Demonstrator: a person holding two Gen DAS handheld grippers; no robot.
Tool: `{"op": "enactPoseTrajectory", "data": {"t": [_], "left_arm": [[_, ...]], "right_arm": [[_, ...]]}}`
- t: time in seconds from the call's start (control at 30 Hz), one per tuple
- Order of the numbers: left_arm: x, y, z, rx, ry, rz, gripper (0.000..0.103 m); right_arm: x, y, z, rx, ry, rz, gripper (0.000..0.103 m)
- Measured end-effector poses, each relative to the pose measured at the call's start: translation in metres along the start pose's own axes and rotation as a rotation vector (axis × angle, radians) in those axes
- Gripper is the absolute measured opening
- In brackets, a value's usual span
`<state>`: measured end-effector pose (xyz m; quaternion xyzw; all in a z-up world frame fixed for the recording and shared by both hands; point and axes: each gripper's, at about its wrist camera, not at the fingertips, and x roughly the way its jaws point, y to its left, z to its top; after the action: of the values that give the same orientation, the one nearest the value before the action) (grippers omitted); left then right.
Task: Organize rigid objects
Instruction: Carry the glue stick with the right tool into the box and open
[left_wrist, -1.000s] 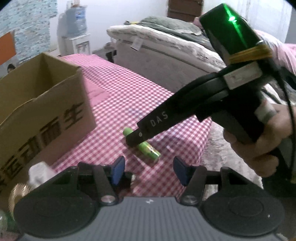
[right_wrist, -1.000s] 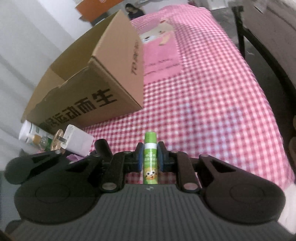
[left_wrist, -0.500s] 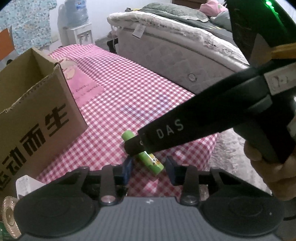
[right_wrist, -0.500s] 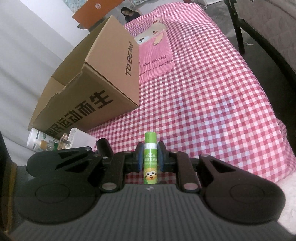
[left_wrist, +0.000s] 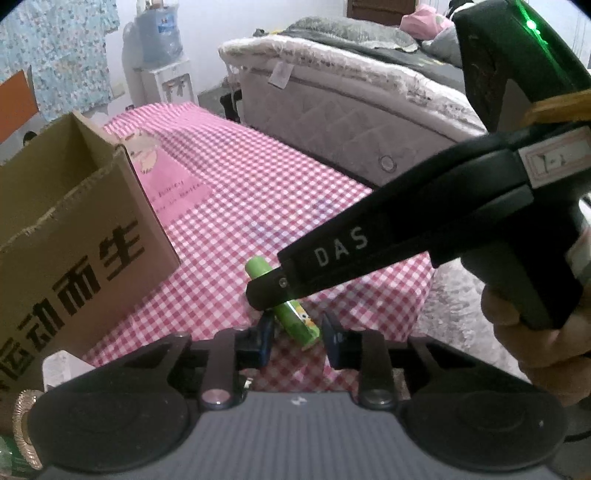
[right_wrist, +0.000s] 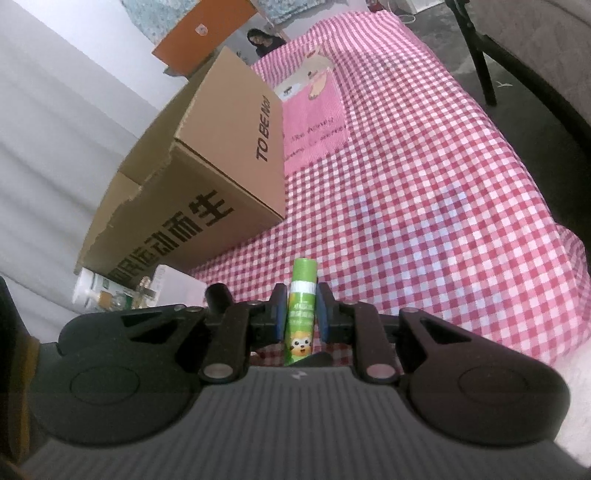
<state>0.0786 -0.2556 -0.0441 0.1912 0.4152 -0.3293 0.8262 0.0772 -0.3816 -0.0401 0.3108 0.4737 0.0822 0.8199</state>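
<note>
Gripping the green tube (right_wrist: 301, 314) lengthwise, the right gripper (right_wrist: 301, 314) sits nearest the box (right_wrist: 207, 184); the left gripper's (left_wrist: 297, 338) jaws, empty, have just narrowed.

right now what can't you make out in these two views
- Brown cardboard box contents: both wrist views, its own walls hide the floor.
- Middle of the small green cylindrical tube: left wrist view, the right gripper covers it.
- Tube label text: both views, too small.
- Gold-rimmed round object: left wrist view, cut off by the frame edge and the left gripper.
</note>
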Motion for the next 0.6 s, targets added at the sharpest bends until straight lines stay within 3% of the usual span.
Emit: {"op": "enactPoseTrajectory", "data": {"t": [0.23, 0.6], "left_arm": [[-0.028, 0.001, 0.003, -0.014, -0.075, 0.006, 0.027], [-0.117, 0.033, 0.006, -0.063, -0.266, 0.119, 0.025]], "right_arm": [[-0.02, 0.017, 0.001, -0.017, -0.052, 0.027, 0.016], [-0.05, 0.105, 0.021, -0.161, -0.157, 0.142, 0.015]]}}
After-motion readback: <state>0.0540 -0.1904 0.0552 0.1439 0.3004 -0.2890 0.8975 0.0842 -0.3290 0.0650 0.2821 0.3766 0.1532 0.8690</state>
